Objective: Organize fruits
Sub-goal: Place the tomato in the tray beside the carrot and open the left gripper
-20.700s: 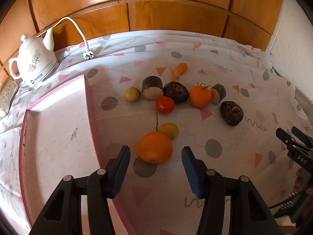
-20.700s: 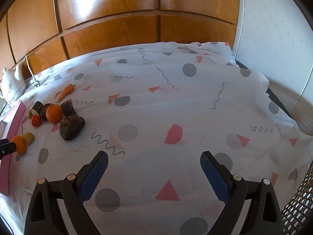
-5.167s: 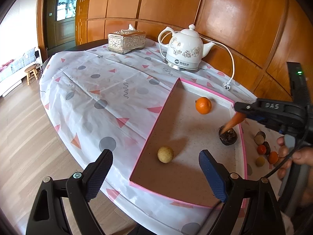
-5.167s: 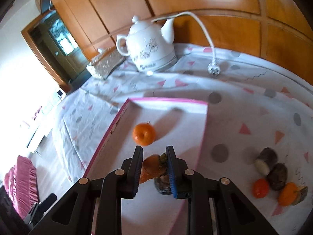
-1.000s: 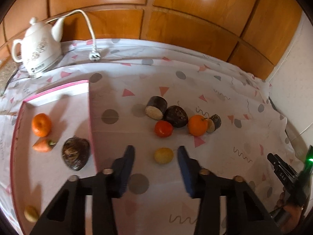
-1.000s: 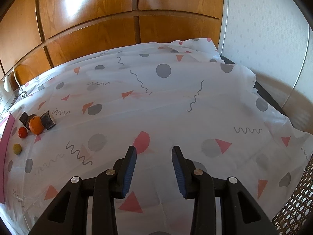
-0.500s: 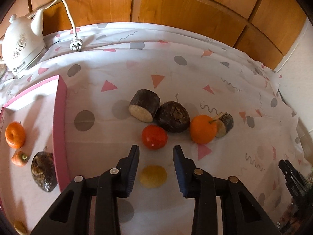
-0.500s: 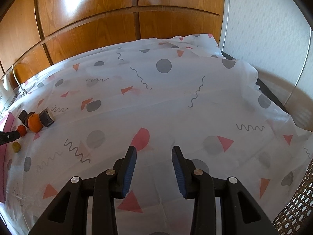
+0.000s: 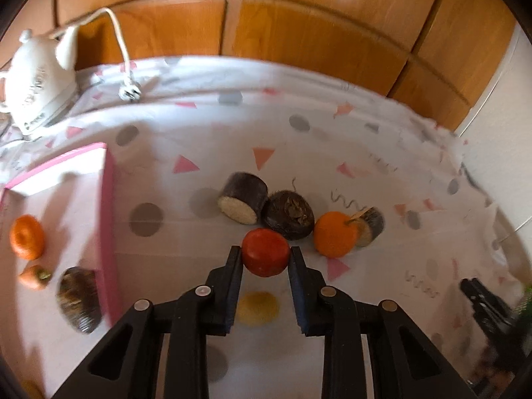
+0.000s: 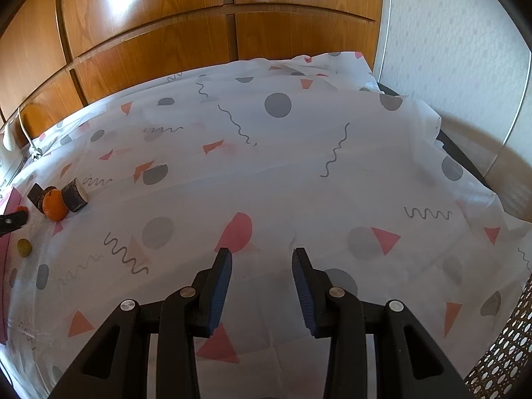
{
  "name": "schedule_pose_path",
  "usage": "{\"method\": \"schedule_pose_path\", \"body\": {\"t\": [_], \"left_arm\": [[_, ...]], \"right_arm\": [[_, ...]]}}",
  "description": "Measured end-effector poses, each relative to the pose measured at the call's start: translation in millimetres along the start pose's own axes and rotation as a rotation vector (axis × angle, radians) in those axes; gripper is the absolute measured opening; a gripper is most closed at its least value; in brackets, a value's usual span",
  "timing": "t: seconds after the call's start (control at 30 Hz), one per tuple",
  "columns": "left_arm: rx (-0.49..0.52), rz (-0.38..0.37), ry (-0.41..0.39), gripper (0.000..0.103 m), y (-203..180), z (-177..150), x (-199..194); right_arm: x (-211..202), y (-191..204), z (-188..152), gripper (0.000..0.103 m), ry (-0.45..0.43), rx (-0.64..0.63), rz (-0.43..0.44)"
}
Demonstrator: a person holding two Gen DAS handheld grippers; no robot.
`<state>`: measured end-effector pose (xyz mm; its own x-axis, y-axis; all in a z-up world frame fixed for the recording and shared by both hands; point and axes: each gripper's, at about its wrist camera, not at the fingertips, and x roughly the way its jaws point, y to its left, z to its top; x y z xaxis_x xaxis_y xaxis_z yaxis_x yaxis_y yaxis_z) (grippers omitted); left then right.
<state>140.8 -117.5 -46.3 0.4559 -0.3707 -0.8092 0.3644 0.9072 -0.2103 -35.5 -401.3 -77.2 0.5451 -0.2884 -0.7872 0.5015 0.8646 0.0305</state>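
the left gripper (image 9: pixel 265 255) brackets the red tomato (image 9: pixel 265 256) on the tablecloth (image 9: pixel 365 153), its fingers seemingly touching both sides, though blur hides any real squeeze. a yellow fruit (image 9: pixel 258 308) lies beneath. the right gripper (image 10: pixel 261 255) hovers narrowly parted, holding nothing. the pink tray (image 9: pixel 108 206) sits left.

Two hand-held grippers of matching build. The left gripper (image 9: pixel 266 259) has matte black plastic arms with triangular cut-outs, four round silver screw heads across its linkage, and two flat fingers lined with dark blue pads (image 9: pixel 297 286). The right gripper (image 10: pixel 261 266) has the same black frame and four silver screws, its blue pads (image 10: pixel 220 291) showing fine ribbing.
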Motion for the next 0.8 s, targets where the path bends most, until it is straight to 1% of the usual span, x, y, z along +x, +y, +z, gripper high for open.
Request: {"method": "schedule_pose_path", "body": {"t": [0.07,0.2,0.33,0.4,0.47,0.53,0.57,0.67,0.77,0.8], "left_arm": [[-0.025,-0.009,-0.035,0.028,9,-2,-19],[-0.105,0.009,-0.09,0.028,43,-3,-50],[-0.188,0.071,-0.131,0.028,84,-5,-69],[-0.226,0.108,-0.131,0.028,105,-7,-70],[-0.255,0.138,-0.113,0.028,123,-10,-65],[-0.264,0.158,-0.091,0.028,132,-14,-59],[-0.27,0.175,-0.081,0.028,135,-18,-55],[-0.283,0.193,-0.063,0.029,141,-27,-50],[-0.295,0.204,-0.069,0.033,143,-34,-51],[-0.293,0.211,-0.076,0.036,143,-36,-53]], "right_arm": [[0,0,0,0.038,0.0,-0.001,0.0],[1,1,0,0.038,0.0,-0.003,0.001],[1,2,0,0.038,0.001,-0.005,0.002],[2,2,0,0.038,0.002,-0.006,0.002],[1,3,-1,0.038,0.002,-0.009,0.001],[1,5,-1,0.038,0.0,-0.014,-0.001],[1,5,-1,0.038,0.002,-0.016,-0.001],[1,4,-2,0.038,0.005,-0.015,-0.003],[1,4,-3,0.038,0.009,-0.015,-0.006],[1,4,-3,0.038,0.009,-0.015,-0.007]]}}
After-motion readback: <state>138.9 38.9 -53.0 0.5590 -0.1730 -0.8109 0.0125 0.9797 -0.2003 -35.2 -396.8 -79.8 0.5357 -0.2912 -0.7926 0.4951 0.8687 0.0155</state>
